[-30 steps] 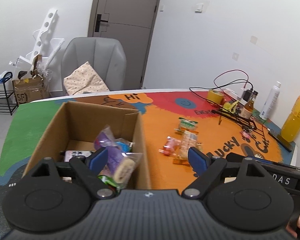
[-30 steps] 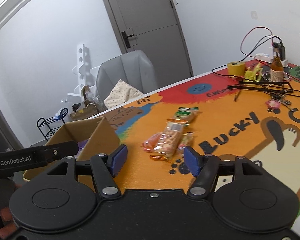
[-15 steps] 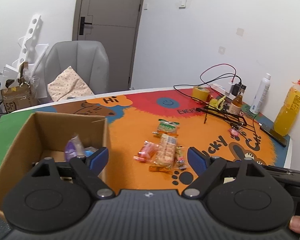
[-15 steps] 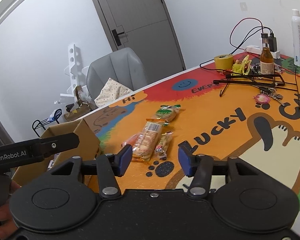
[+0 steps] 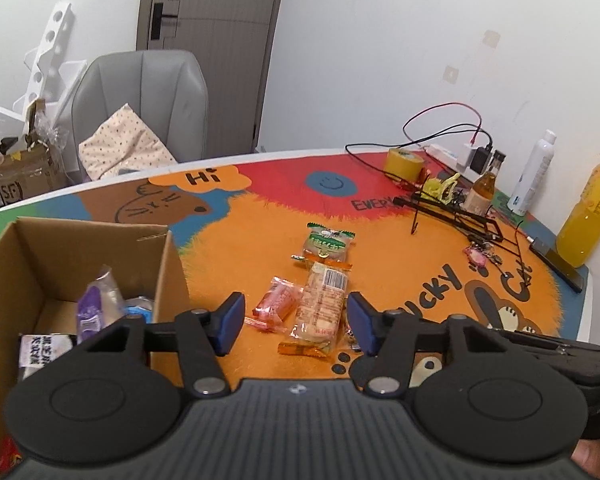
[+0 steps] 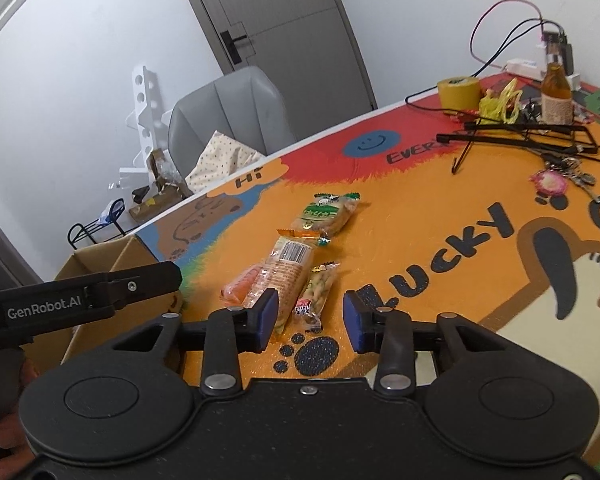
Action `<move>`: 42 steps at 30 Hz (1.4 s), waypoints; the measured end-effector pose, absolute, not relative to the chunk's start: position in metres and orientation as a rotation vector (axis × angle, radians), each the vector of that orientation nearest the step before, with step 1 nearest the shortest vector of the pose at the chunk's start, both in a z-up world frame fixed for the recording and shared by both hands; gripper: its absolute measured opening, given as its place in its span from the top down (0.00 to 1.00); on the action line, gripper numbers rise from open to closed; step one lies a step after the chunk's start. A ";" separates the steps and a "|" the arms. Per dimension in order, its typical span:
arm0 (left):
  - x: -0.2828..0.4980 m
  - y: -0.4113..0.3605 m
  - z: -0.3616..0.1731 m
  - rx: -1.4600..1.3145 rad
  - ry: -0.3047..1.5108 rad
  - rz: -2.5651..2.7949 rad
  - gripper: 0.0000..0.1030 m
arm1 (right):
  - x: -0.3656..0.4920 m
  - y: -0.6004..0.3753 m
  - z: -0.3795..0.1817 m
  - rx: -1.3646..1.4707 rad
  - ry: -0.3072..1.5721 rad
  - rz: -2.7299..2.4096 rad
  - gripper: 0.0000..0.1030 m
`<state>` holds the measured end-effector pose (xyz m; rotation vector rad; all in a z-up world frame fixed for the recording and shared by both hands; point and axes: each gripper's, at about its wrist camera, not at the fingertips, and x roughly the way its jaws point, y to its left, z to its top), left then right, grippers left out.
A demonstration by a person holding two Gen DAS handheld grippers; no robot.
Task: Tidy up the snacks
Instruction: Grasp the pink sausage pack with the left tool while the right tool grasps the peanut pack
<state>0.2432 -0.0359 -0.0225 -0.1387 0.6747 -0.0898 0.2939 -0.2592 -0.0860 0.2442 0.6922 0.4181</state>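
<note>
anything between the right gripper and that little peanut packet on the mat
Nothing visible does. The right gripper, jaws closing and empty, faces the peanut packet across bare orange mat. The long cracker pack lies right beside the packet's left, close to the left finger's path.

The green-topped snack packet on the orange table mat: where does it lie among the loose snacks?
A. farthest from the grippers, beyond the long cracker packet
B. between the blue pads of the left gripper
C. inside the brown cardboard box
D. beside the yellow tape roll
A: the green-topped snack packet lies on the orange table mat just beyond the long cracker packet, outside the brown cardboard box.
</note>
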 end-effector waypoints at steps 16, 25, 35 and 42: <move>0.304 -0.044 -0.051 -0.107 0.781 -0.029 0.68 | 0.343 -0.244 -0.112 0.247 0.791 0.453 0.72; 0.330 -0.049 -0.071 -0.095 0.840 0.011 0.68 | 0.355 -0.251 -0.121 0.258 0.820 0.454 0.80; 0.340 -0.052 -0.092 -0.079 0.899 0.023 0.69 | 0.356 -0.267 -0.118 0.264 0.809 0.407 0.76; 0.339 -0.053 -0.096 -0.076 0.906 0.012 0.71 | 0.360 -0.248 -0.122 0.244 0.820 0.415 0.66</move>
